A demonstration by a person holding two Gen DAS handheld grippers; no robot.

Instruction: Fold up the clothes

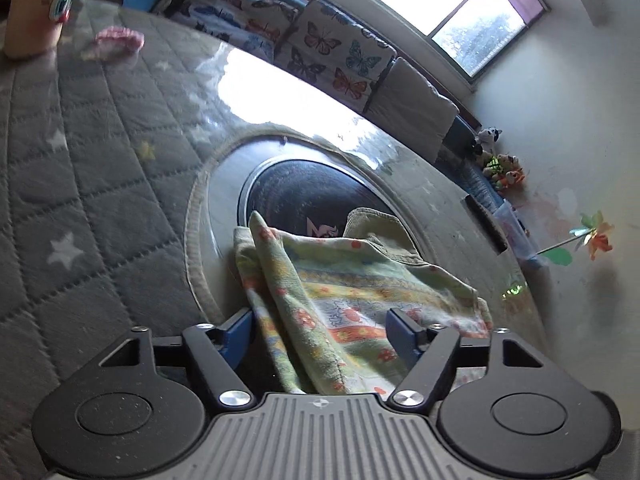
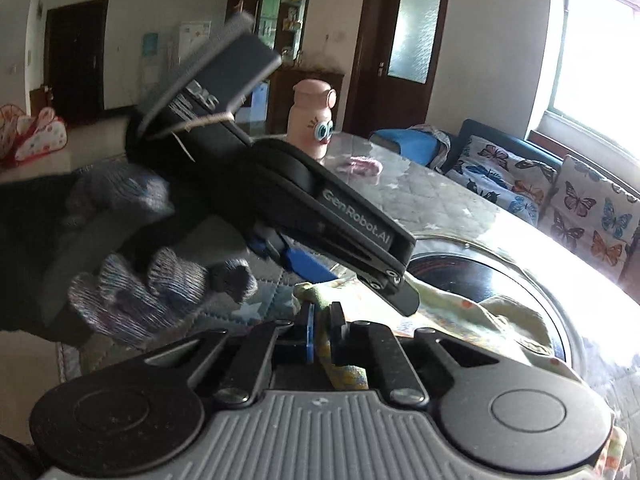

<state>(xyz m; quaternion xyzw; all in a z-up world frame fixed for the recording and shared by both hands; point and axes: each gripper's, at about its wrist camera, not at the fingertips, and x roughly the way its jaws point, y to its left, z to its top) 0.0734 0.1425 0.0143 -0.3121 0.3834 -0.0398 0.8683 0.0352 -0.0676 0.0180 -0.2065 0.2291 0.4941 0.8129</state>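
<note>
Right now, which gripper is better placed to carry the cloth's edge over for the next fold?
Right, I think. The right gripper is already shut on the green patterned cloth. The left gripper is open, with the cloth only lying between its fingers, so it would have to close first.

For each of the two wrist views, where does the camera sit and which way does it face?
Left wrist: sits on the left tool, looking down its open fingers over the patterned cloth on the quilted table, toward the butterfly cushions and window.
Right wrist: sits on the right tool, shut on the cloth, facing the left tool and gloved left hand, with the doors behind.
Shared: cloth, table, cushions, pink bottle.
</note>
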